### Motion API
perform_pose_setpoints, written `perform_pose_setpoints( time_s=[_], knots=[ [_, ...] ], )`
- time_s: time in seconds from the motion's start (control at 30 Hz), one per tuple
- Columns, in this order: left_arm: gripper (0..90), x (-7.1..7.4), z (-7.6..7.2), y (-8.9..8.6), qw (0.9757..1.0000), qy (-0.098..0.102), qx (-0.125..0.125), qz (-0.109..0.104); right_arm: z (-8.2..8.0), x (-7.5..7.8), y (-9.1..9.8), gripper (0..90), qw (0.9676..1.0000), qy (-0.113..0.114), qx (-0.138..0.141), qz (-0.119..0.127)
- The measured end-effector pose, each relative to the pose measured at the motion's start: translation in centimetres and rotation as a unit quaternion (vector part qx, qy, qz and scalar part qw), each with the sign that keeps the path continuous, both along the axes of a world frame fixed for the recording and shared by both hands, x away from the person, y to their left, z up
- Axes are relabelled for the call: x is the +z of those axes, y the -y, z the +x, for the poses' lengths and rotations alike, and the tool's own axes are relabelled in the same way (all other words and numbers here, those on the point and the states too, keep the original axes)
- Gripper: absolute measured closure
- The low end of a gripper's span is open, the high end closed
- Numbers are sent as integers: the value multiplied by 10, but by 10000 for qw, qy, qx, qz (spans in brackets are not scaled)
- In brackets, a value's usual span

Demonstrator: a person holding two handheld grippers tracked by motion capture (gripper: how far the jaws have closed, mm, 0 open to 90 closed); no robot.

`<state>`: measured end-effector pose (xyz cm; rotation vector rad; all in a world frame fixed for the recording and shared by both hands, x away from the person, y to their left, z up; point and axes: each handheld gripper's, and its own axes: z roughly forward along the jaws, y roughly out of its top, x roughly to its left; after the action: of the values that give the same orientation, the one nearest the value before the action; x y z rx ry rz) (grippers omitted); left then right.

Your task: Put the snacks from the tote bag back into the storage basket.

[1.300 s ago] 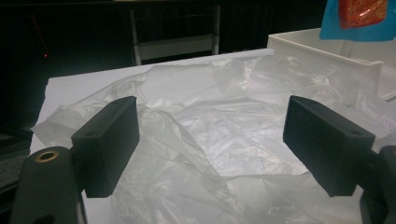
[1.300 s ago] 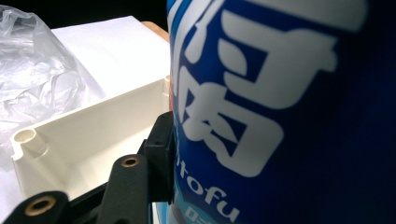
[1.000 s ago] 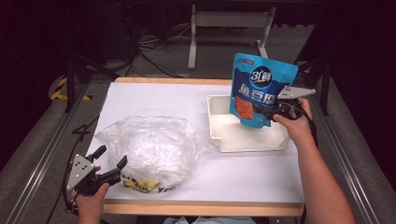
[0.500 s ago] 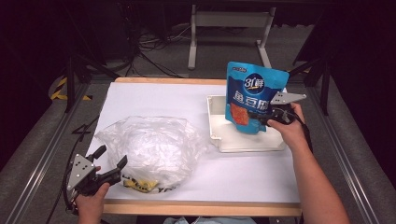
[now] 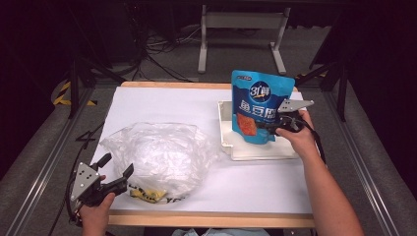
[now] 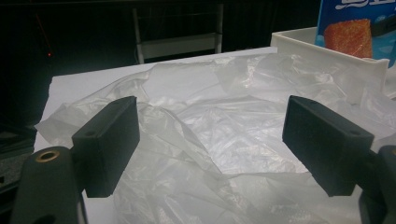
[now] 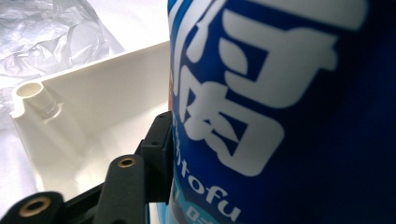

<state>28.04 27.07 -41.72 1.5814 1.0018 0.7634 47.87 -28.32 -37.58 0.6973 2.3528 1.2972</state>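
The right gripper [image 5: 273, 127] is clamped on a blue pouch [image 5: 259, 105] over the white tray [image 5: 255, 152]; the left gripper [image 5: 117, 171], jaws apart, faces the plastic bag [image 5: 157, 152] near the front-left corner of the surface [image 5: 162, 105]

Dim, dark room beyond a brightly lit white worktop [image 5: 157, 105] with a wooden edge. Grey carpeted floor [image 5: 231, 56] strewn with black cables [image 5: 157, 54]. Grey metal stand [image 5: 243, 22] behind; yellow-black hazard tape [image 5: 64, 93] at left.

Each black gripper [image 5: 117, 169] carries a grey three-cornered plate, blocky jaws, brass-ringed screw holes and a trailing cable.
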Motion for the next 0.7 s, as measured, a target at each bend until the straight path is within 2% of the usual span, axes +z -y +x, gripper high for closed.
perform_pose_setpoints(
  time_s=[0.23,0.47,0.63,0.7],
  knots=[
    [197,0,0,1,10000,12,-13,13,2,-1,5,467,9999,-110,54,-42],
    [197,-1,0,1,10000,0,-8,-7,0,0,5,418,9998,-60,35,-175],
    [197,-1,0,1,10000,-6,-2,-15,-4,8,8,378,9999,21,-71,-98],
    [197,-1,1,1,10000,-7,-4,-21,-7,14,11,370,9998,22,-128,-145]
  ],
)
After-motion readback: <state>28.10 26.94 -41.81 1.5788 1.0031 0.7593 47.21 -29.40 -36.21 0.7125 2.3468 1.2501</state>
